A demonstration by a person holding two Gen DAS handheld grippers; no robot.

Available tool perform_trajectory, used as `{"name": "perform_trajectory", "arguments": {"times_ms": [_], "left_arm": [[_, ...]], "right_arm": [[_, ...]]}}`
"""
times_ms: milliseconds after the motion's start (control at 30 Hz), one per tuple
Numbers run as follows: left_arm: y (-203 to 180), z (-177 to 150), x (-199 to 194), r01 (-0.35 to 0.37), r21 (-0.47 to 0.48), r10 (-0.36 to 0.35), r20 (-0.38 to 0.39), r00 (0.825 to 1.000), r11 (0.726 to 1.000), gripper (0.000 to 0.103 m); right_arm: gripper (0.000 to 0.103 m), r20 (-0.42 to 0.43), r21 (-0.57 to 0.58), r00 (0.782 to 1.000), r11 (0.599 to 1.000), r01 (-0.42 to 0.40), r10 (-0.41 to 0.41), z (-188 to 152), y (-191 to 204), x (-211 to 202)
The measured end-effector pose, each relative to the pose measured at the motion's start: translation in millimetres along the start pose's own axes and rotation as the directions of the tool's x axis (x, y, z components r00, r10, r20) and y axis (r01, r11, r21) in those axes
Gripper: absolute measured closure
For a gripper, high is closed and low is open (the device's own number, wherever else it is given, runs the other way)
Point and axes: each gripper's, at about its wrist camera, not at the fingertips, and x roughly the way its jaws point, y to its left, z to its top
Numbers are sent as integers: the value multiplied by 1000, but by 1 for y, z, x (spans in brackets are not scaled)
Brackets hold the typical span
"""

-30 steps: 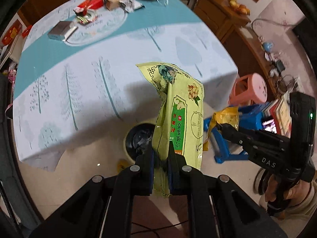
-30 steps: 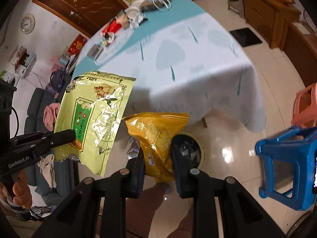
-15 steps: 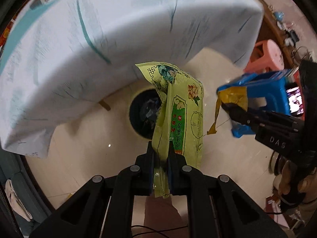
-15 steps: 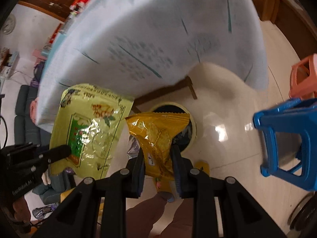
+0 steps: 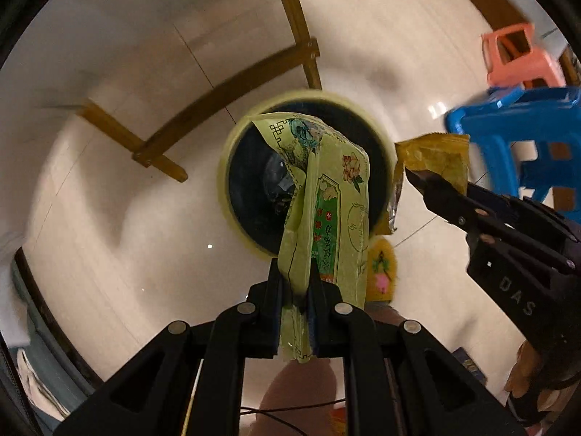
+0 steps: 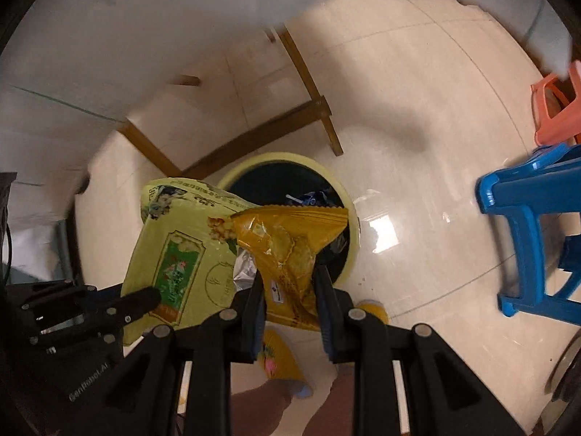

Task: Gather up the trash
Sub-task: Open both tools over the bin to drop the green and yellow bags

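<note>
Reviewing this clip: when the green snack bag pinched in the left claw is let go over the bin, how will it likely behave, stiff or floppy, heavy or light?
The green snack bag folds and droops over the left claw, so probably floppy film. It looks flat and empty, so likely light; it may flutter rather than fall straight into the bin.

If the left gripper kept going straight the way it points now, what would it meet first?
Most likely the trash bin. The left gripper, shut on the green packet, points down at the bin's dark opening, and the packet's far end already overlaps it. How far above the rim it hangs is unclear.
</note>
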Motion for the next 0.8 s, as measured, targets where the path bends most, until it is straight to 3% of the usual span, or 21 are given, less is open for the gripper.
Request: {"name": "perform_trajectory", "arguments": {"times_ms": [167,267,300,400,500,667,800], "left_arm": [[1,17,48,-12,64,12,1,1000,998,87],[7,22,59,-21,89,19,27,999,996,76],[7,23,62,-25,94,22,34,999,995,71],[11,27,68,-52,94,47,63,997,994,44],[18,29,69,-68,72,61,90,994,995,32],[30,28,65,-57,-5,57,127,990,998,22],[37,22,55,-43,-68,52,142,989,997,21]], "right_arm": [[75,6,19,1000,1000,-1,1,3,-3,56],[71,24,14,1000,1000,20,-20,6,-2,75],[68,26,10,999,1000,27,-27,5,-1,78],[52,25,12,998,999,50,-51,6,-3,87],[50,43,29,998,998,52,-53,7,-9,88],[49,59,46,996,997,66,-69,7,-15,85],[49,66,40,996,997,61,-63,6,-12,77]]}}
